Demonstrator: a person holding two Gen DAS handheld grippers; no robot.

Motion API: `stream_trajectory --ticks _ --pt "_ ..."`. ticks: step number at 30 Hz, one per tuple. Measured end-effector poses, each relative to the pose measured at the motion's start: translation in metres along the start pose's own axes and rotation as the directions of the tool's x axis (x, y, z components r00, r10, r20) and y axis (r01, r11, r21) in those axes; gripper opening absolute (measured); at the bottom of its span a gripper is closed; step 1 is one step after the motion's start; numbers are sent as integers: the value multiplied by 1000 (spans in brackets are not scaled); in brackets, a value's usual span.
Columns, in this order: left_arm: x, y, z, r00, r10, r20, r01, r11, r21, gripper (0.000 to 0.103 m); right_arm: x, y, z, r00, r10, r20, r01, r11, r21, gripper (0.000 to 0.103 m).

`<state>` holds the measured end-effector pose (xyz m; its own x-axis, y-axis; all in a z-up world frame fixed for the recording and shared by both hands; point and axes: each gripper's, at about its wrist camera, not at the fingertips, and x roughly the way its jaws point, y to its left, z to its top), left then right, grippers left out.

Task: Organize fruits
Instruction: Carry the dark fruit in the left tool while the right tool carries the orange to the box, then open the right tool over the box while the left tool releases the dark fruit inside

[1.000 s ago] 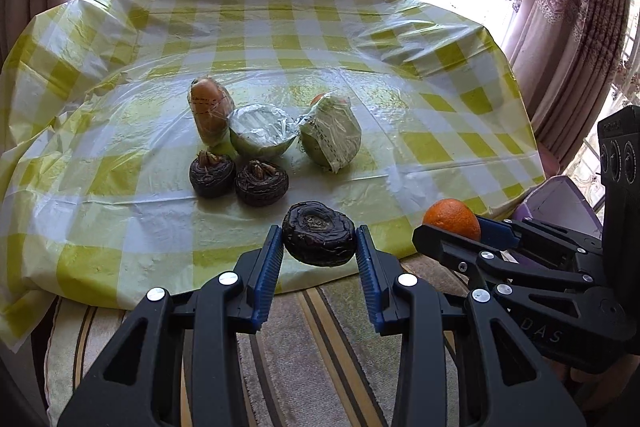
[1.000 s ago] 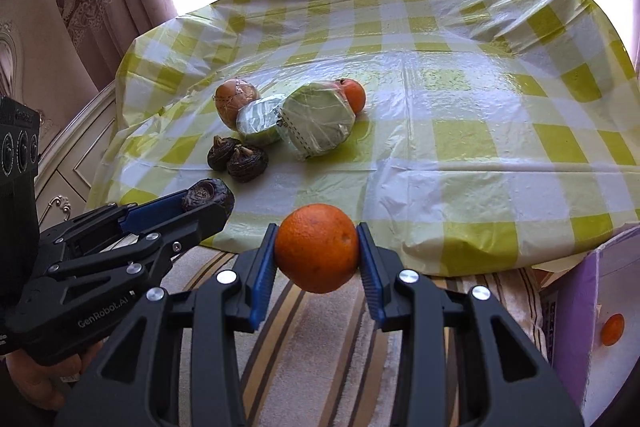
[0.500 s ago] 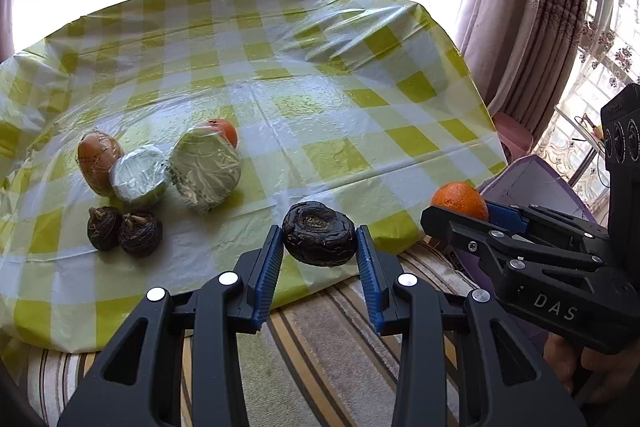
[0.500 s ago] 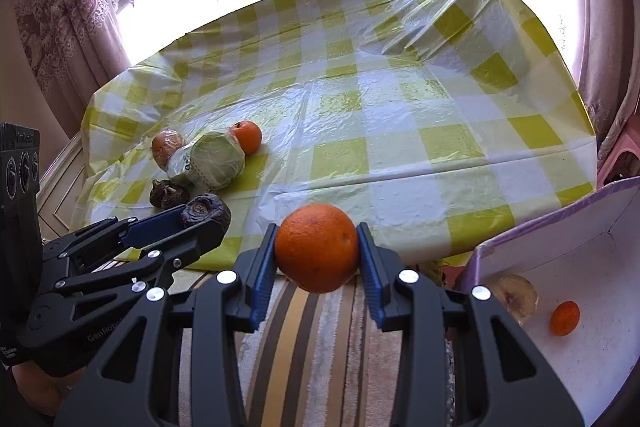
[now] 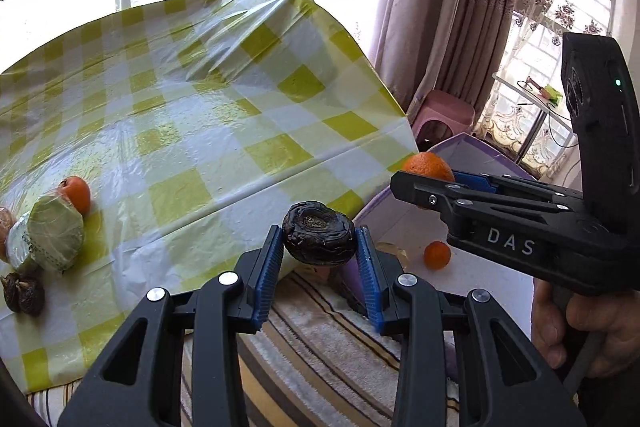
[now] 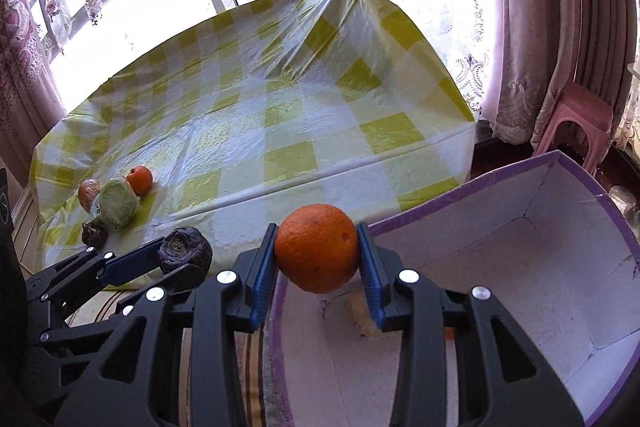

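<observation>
The right gripper (image 6: 318,251) has its blue ribbed jaws pinching a round orange citrus fruit (image 6: 317,247), held in the air over the near rim of the open white cardboard box with purple edging (image 6: 552,259). The left gripper (image 5: 319,247) has its jaws clamped on a dark, wrinkled, flattened round fruit (image 5: 319,238), held just short of that box, over the striped rug (image 5: 320,331) between box and table. Inside the box, a small orange mandarin (image 5: 437,255) lies on the white floor, with a pale, flat item (image 6: 362,319) near it that cannot be identified. Well away from the box, on the yellow-and-white checked plastic tablecloth (image 6: 280,115), items remain in one cluster: an orange-red round fruit (image 6: 140,180), a pale green film-wrapped round item (image 6: 116,203), a brownish wrapped fruit (image 6: 89,189), and dark wrinkled fruits (image 5: 22,293) at the cluster's near edge; a further silvery wrapped item (image 5: 18,247) shows only in the left view. Assessment: the task is partly done. At least one fruit is boxed, two are in transit and not yet released, and the cluster on the table remains to be collected.
</observation>
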<state>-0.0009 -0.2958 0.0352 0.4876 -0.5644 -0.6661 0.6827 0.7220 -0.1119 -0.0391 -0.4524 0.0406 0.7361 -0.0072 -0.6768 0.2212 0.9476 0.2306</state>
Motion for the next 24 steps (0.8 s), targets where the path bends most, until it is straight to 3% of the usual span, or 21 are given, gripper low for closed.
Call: stream_trajectory --ticks 7,17,24 --pt "31 -44 1 996 -54 -64 60 994 94 34 8 -43 -1 995 -100 -20 101 993 60 39" --pt "68 -83 -18 979 23 -204 36 959 282 35 29 -77 -9 983 -167 -74 175 979 109 39" --pt "79 -84 -23 971 55 -232 19 952 305 35 43 -79 -10 977 -180 -112 192 975 110 39"
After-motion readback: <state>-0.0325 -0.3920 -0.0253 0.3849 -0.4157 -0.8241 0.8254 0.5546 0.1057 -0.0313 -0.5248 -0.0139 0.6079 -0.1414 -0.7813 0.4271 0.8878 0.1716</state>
